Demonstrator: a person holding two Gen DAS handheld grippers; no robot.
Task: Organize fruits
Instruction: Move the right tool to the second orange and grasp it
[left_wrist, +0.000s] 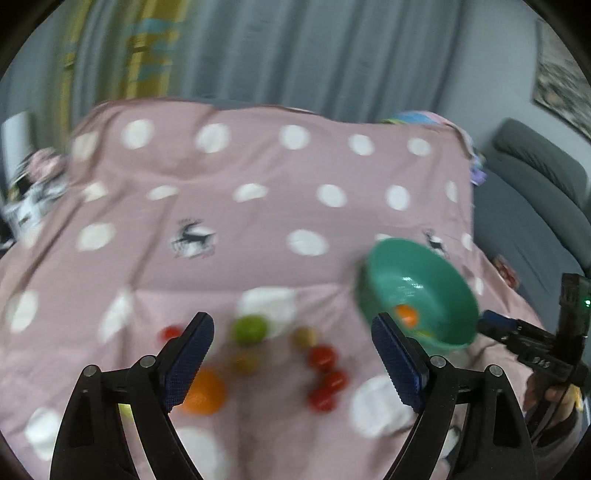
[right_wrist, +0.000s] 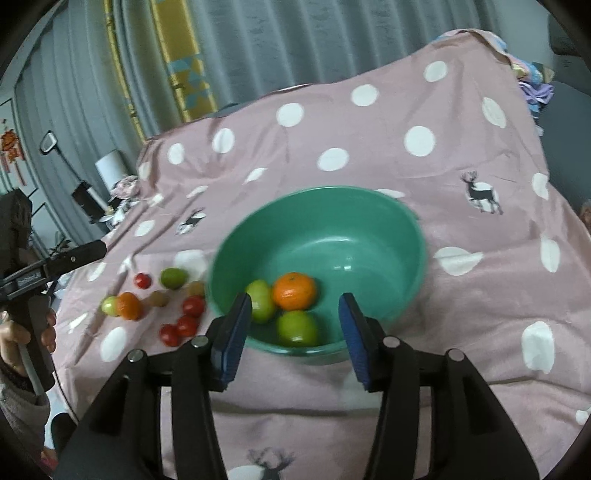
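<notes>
A teal bowl (right_wrist: 369, 236) sits on the pink spotted cloth and holds an orange (right_wrist: 294, 290) and two green fruits (right_wrist: 297, 327). My right gripper (right_wrist: 295, 308) is open over the bowl's near rim, with nothing between its pads. Left of the bowl lie loose fruits: an orange (left_wrist: 205, 391), a green apple (left_wrist: 249, 329), three red tomatoes (left_wrist: 322, 357) and small brownish fruits (left_wrist: 304, 336). My left gripper (left_wrist: 291, 328) hangs wide open and empty above this cluster. The left wrist view is blurred; in it the bowl (left_wrist: 436, 273) is at the right.
The cloth (right_wrist: 443, 177) covers a raised surface that drops off at the far and side edges. Grey curtains hang behind. A grey sofa (left_wrist: 535, 206) stands to the right. A person's hand (right_wrist: 22, 332) holds the left gripper's handle at the left edge.
</notes>
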